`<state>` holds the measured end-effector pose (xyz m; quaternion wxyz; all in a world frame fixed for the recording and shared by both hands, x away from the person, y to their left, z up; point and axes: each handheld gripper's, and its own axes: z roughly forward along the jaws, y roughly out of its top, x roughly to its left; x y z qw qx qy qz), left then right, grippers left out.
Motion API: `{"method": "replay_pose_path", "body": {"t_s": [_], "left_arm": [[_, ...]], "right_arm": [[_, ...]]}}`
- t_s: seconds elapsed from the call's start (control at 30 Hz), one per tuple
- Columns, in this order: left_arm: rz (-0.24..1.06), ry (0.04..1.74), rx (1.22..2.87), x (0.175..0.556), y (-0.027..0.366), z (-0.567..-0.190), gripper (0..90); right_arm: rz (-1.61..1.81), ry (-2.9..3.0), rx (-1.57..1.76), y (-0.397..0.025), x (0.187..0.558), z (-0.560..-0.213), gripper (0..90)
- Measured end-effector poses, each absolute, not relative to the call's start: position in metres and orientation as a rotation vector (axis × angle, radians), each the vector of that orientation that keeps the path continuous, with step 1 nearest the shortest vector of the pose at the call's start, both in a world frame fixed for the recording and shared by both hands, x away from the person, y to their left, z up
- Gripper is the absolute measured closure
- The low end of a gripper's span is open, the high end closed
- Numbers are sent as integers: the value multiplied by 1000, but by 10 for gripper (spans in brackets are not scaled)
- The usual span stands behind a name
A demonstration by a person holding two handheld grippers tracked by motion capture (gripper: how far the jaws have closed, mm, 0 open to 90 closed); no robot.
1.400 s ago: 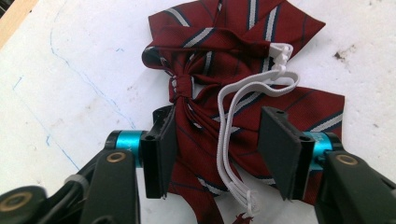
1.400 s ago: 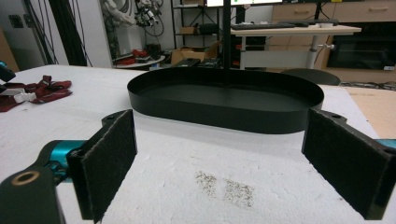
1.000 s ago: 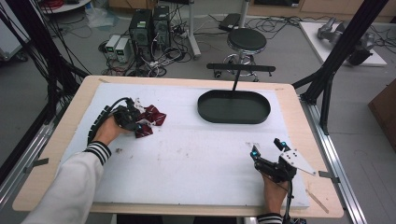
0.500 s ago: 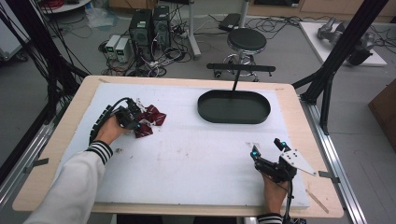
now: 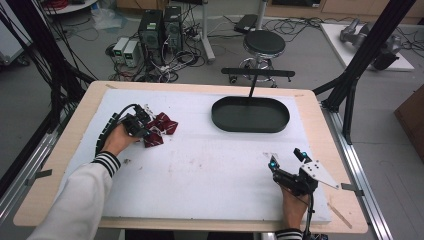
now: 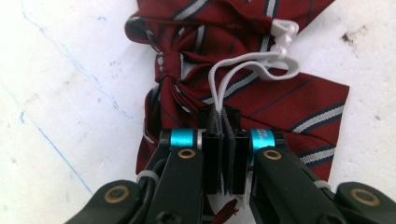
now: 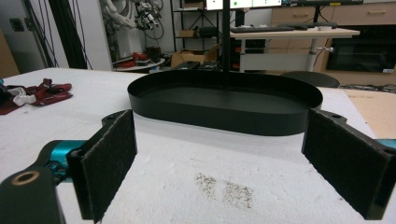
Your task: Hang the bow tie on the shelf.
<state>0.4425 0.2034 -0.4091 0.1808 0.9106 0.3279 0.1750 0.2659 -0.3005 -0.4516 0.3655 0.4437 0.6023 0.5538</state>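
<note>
A dark red bow tie [image 5: 164, 126] with white and blue stripes lies at the left of the white board. My left gripper [image 5: 144, 130] rests against it. In the left gripper view the jaws of the left gripper [image 6: 223, 119] are shut on the tie's white elastic strap [image 6: 261, 65], which loops out over the red cloth of the bow tie [image 6: 299, 109]. My right gripper [image 5: 285, 158] sits low at the front right, open with nothing between its pads. Ahead of the right gripper [image 7: 224, 161] stands a black oval tray [image 7: 224, 122], and the bow tie [image 7: 44, 93] lies far to its left.
The black oval tray [image 5: 250, 124] sits at the back right of the white foam board [image 5: 210, 175], which lies on a wooden table [image 5: 60, 165]. A stool [image 5: 264, 44], computers [image 5: 160, 27] and cables are on the floor beyond. Black frame posts [image 5: 360, 60] rise at the right.
</note>
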Motion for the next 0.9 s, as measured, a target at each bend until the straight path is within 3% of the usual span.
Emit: {"method": "replay_pose_path", "body": {"t_s": [0.9], "left_arm": [[667, 802, 2094, 430, 218, -370, 871]], "right_arm": [[1425, 1546, 1149, -300, 266, -452, 94]]}}
